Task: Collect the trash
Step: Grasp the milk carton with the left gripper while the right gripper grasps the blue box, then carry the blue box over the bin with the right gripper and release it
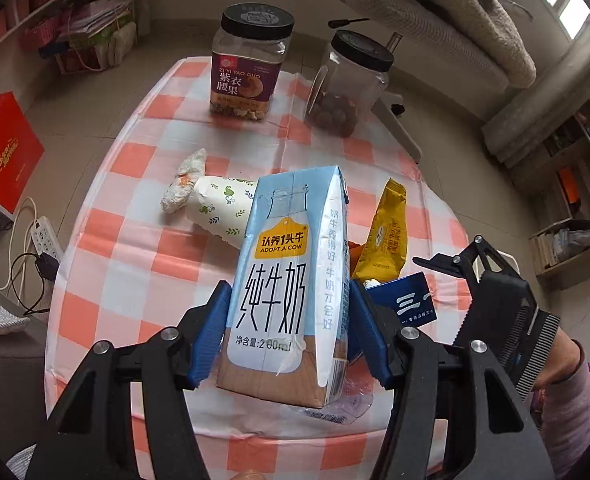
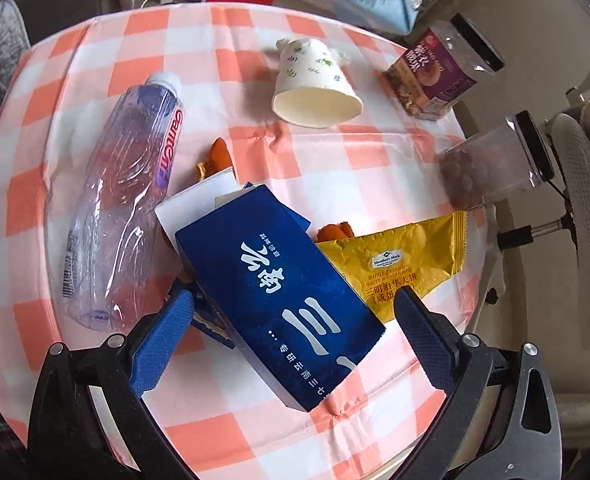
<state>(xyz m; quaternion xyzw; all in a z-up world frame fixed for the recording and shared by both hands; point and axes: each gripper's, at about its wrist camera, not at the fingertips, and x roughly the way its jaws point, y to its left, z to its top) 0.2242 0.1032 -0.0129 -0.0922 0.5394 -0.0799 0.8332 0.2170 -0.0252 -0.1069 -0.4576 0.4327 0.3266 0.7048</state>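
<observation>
The left tongs (image 1: 289, 330) clamp the milk carton (image 1: 291, 280) upright, above the surface (image 1: 135, 200). The right tongs (image 2: 291, 334) stand open over the blue box (image 2: 279, 288) — its long axis runs diagonally between both pads, nearer this hand.

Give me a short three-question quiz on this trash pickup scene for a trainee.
1. True or false: the left gripper is clamped on the milk carton.
2. Which item lies between the open pads of the right gripper? A) plastic bottle B) dark blue box C) paper cup
3. What colour are the lids on the two nut jars?

Key: 1. True. 2. B, the dark blue box; the plastic bottle and paper cup lie farther off. 3. Black, on the labelled jar and the unlabelled jar.
</observation>
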